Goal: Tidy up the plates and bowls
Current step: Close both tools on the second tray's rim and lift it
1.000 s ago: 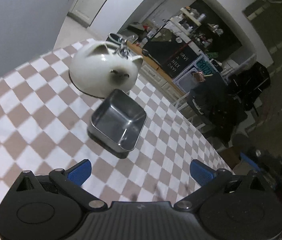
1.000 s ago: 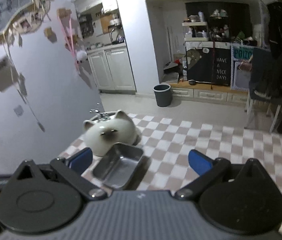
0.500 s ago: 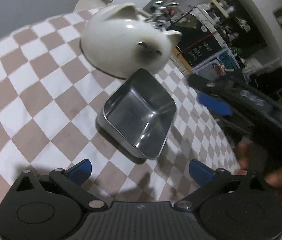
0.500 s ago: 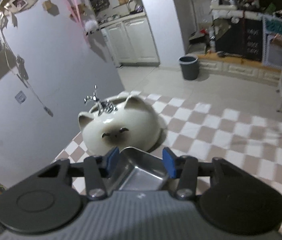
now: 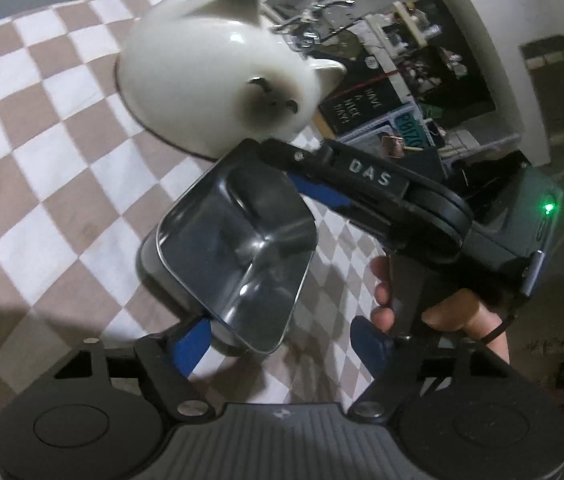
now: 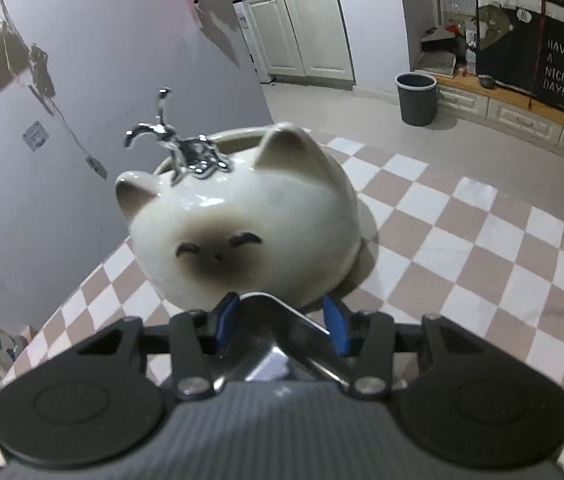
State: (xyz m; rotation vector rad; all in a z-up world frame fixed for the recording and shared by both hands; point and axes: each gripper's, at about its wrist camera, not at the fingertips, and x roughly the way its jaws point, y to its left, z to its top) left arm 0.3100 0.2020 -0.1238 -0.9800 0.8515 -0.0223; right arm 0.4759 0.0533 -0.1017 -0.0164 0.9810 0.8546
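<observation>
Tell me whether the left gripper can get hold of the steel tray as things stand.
Probably yes. The left gripper is closing with the steel tray's near corner between its fingers. The right gripper holds the far end, leaving the near end free.

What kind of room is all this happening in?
Most likely a home kitchen or dining area. A checkered tablecloth covers the table, white cabinets line the far wall with a bin nearby, and a cat-shaped ceramic bowl sits beside a metal tray.

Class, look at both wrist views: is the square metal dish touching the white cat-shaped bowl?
Cannot tell. In the left wrist view the metal dish meets the cat bowl only in outline; the right gripper covers that spot.
</observation>
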